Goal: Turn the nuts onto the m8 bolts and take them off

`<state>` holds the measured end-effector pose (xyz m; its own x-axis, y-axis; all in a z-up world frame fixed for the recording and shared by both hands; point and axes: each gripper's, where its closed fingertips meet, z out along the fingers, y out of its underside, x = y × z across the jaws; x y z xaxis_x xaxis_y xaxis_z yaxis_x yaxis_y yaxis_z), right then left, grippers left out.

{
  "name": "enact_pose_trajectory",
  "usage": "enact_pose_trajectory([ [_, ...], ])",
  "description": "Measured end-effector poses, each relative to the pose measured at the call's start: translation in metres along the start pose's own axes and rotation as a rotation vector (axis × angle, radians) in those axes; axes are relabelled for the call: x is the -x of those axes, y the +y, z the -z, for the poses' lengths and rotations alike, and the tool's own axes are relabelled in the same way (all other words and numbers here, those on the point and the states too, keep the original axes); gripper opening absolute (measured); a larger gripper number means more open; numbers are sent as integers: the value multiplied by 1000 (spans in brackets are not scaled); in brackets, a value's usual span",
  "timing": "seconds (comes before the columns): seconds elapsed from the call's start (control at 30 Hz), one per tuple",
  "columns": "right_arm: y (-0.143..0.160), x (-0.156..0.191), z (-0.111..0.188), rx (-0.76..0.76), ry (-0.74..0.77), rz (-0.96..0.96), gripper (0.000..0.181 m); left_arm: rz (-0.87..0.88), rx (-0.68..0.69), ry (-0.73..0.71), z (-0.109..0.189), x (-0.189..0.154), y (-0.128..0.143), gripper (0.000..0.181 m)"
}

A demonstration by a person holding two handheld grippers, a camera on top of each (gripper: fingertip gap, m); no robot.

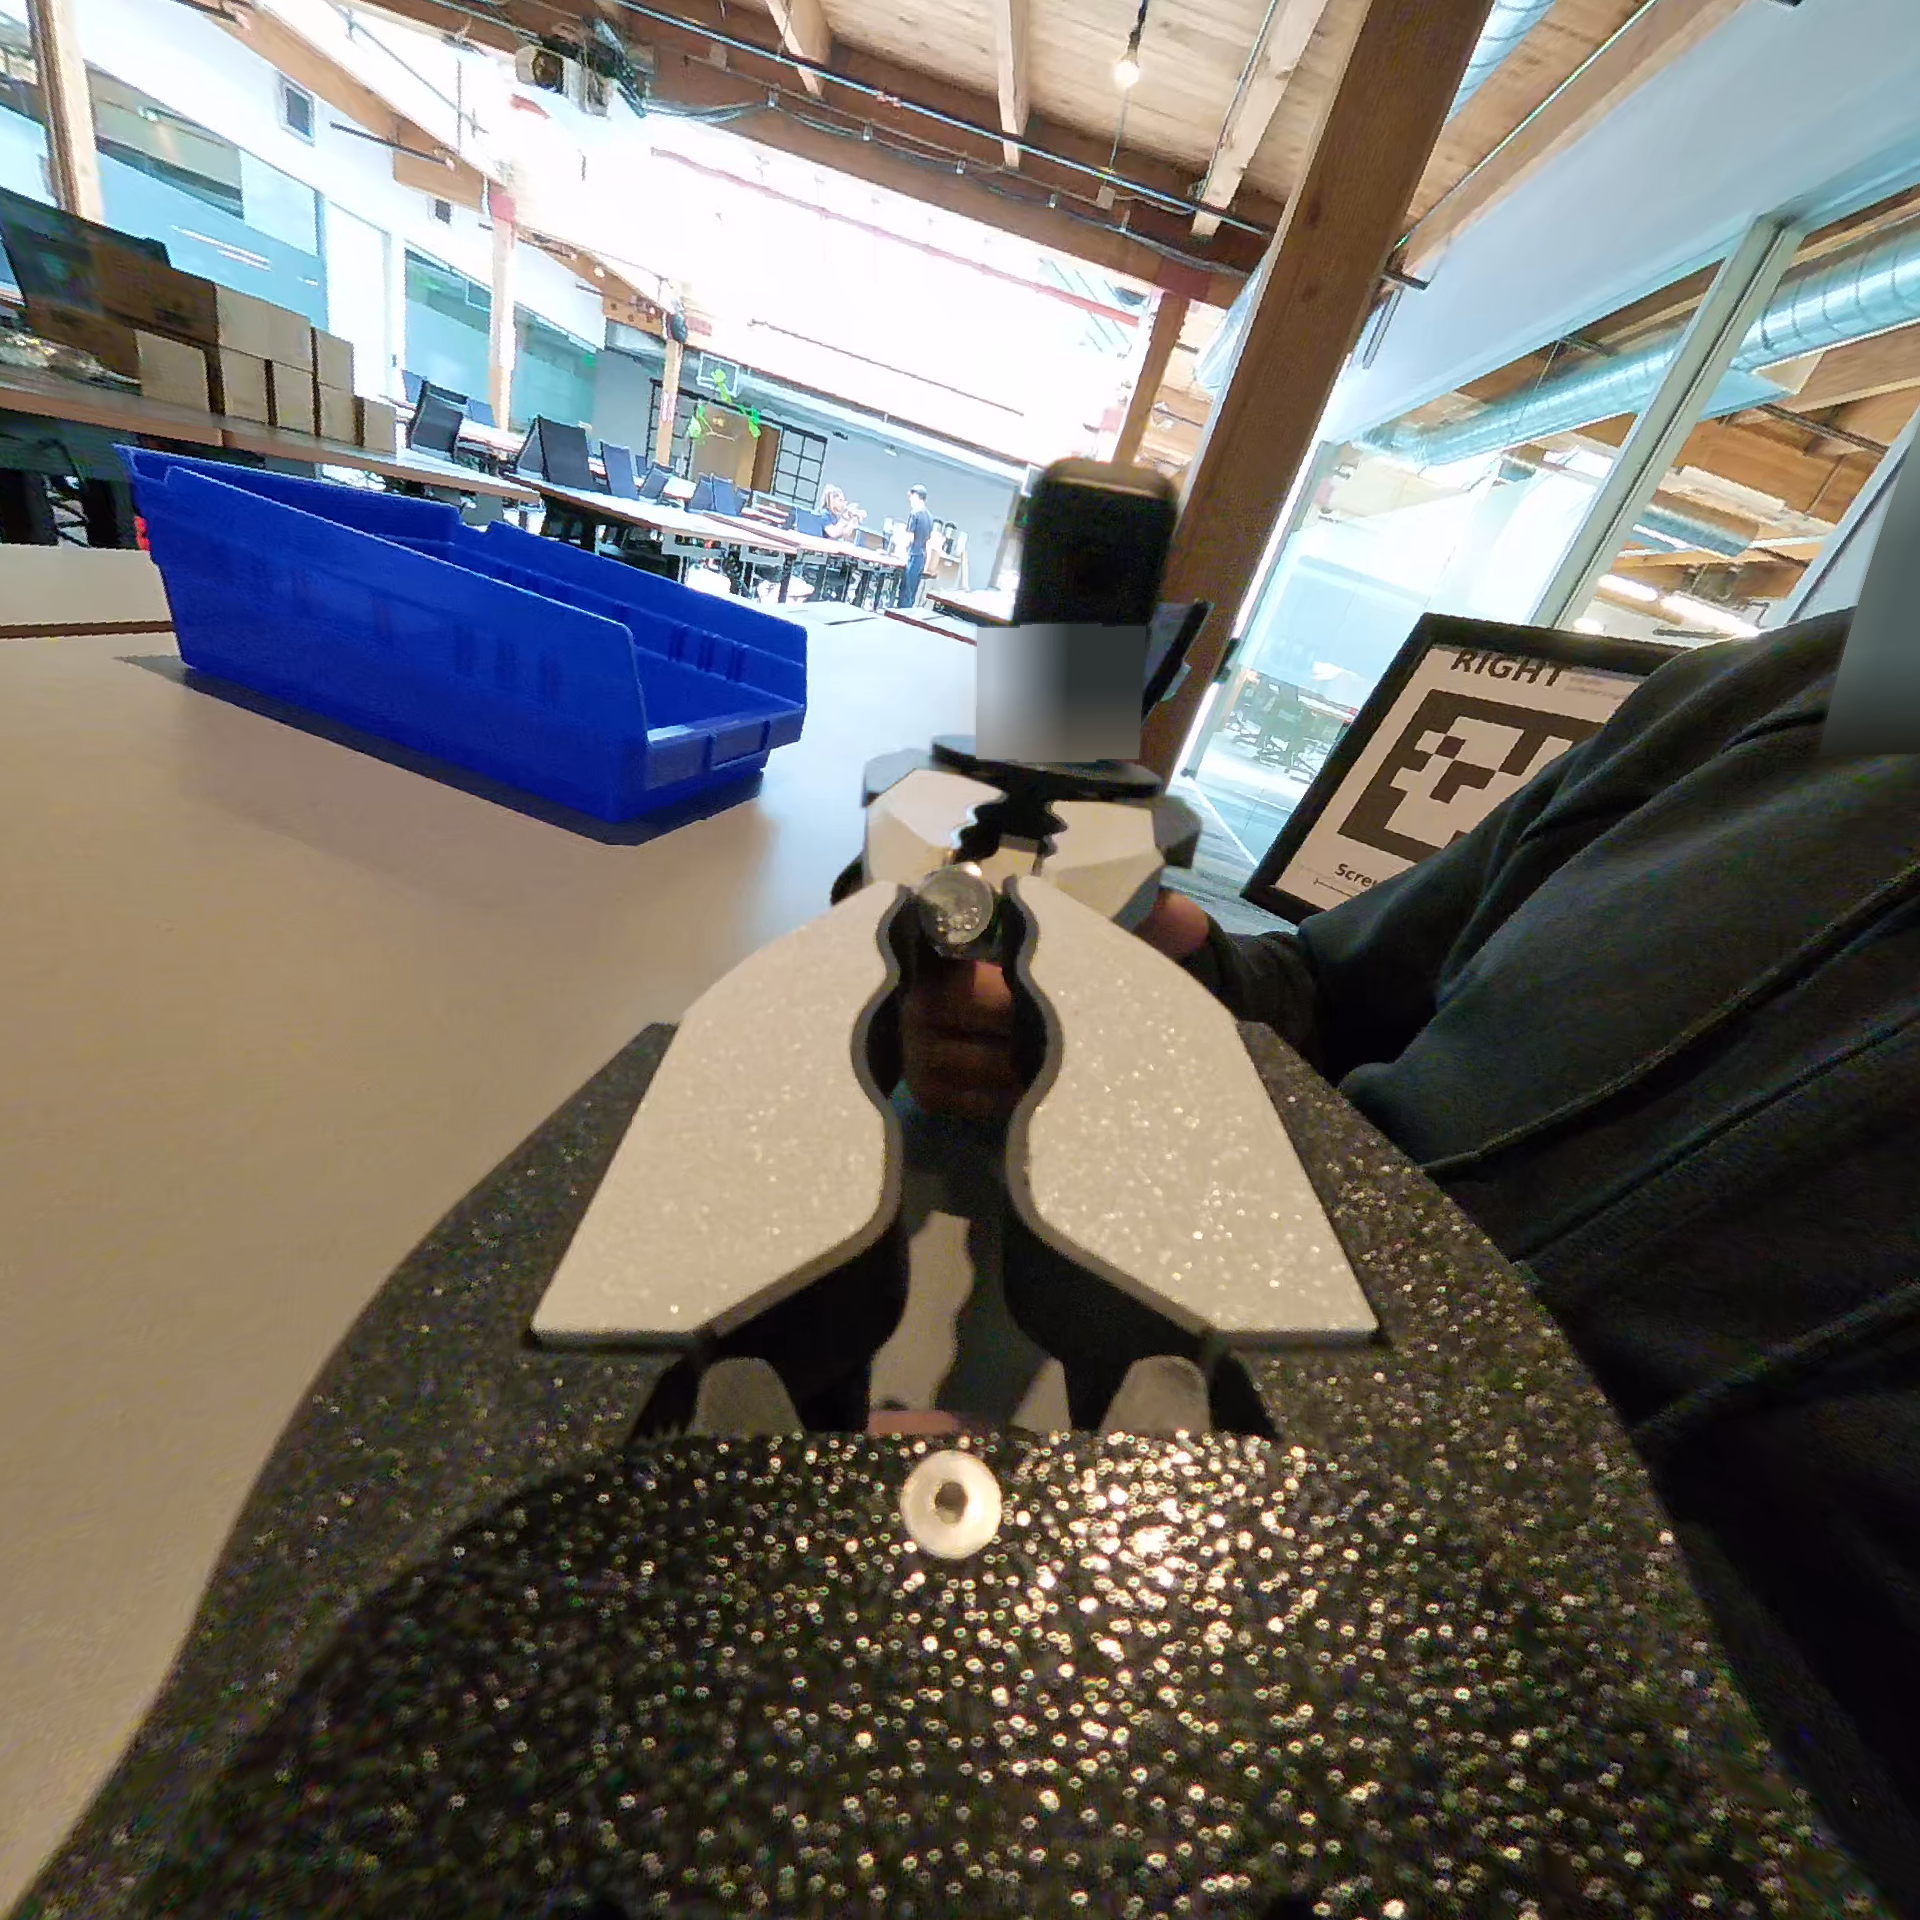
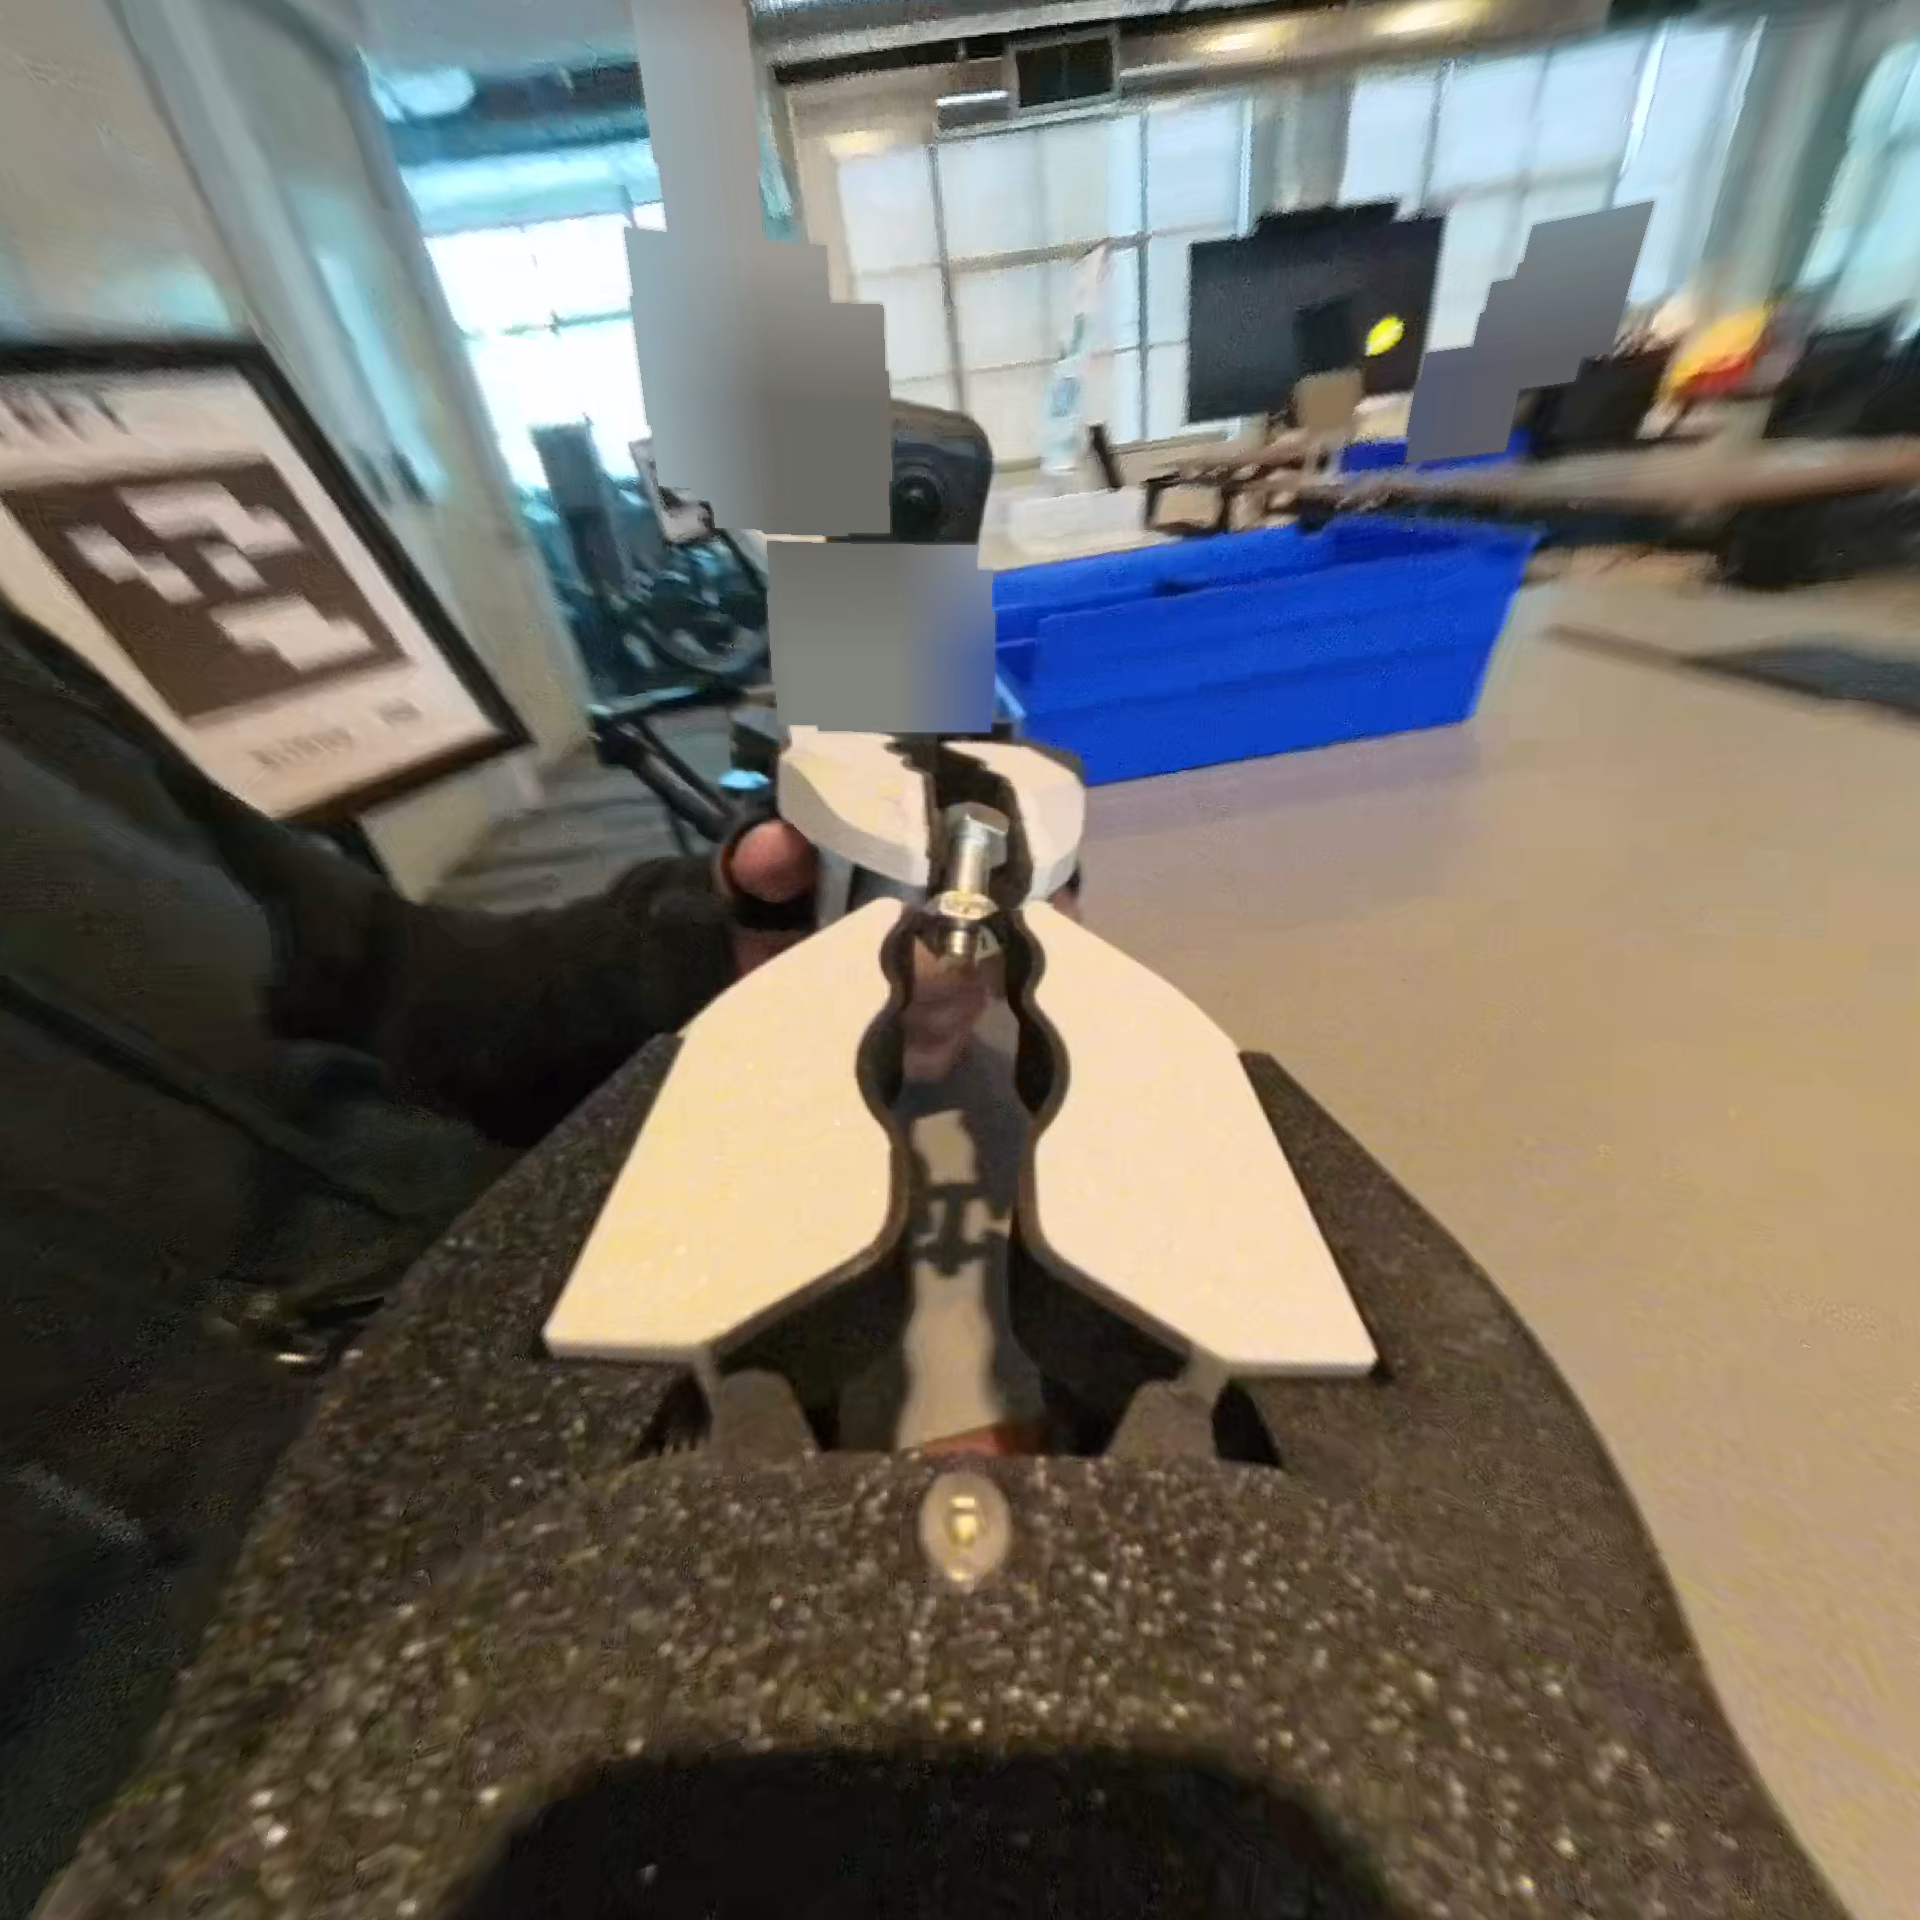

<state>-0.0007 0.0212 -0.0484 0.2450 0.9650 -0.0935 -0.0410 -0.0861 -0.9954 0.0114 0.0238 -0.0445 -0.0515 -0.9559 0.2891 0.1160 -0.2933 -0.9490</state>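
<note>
My left gripper (image 1: 958,906) is shut on the head of a silver M8 bolt (image 1: 954,914), held up above the table. In the right wrist view the bolt (image 2: 975,844) points from the left gripper (image 2: 951,805) toward me. My right gripper (image 2: 961,925) is shut on a silver nut (image 2: 961,912) that sits on the bolt's threaded end. The two grippers face each other tip to tip; the right gripper (image 1: 1003,836) shows just beyond the bolt head in the left wrist view. The nut is hidden there. The right wrist view is motion-blurred.
A blue plastic bin (image 1: 468,634) stands on the grey table (image 1: 260,987), also in the right wrist view (image 2: 1268,644). A framed black-and-white marker board (image 1: 1455,769) leans at the table edge. The person's dark sleeves (image 1: 1610,935) hold the grippers. Only a small space, under 4 cm, lies between the two pairs of fingers.
</note>
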Motion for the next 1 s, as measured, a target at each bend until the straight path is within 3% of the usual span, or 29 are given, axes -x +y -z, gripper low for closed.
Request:
enact_pose_trajectory([
  [0.1,-4,-5,1,-22,8,-42,24,10,-14,-6,1,2,-2,15],
  [0.3,-16,-11,4,-33,294,554,33,30,-35,-24,4,6,-5,15],
  [0.4,-13,-11,1,5,371,738,33,33,-34,-26,3,7,-4,15],
  [0.67,-3,-15,-3,70,429,871,16,33,-27,-34,3,7,-3,15],
  [0.8,-1,-12,-3,49,320,634,15,27,-25,-25,3,6,-3,15],
  [1.0,-8,0,2,-66,-128,-280,15,-20,-25,5,2,-3,-3,15],
])
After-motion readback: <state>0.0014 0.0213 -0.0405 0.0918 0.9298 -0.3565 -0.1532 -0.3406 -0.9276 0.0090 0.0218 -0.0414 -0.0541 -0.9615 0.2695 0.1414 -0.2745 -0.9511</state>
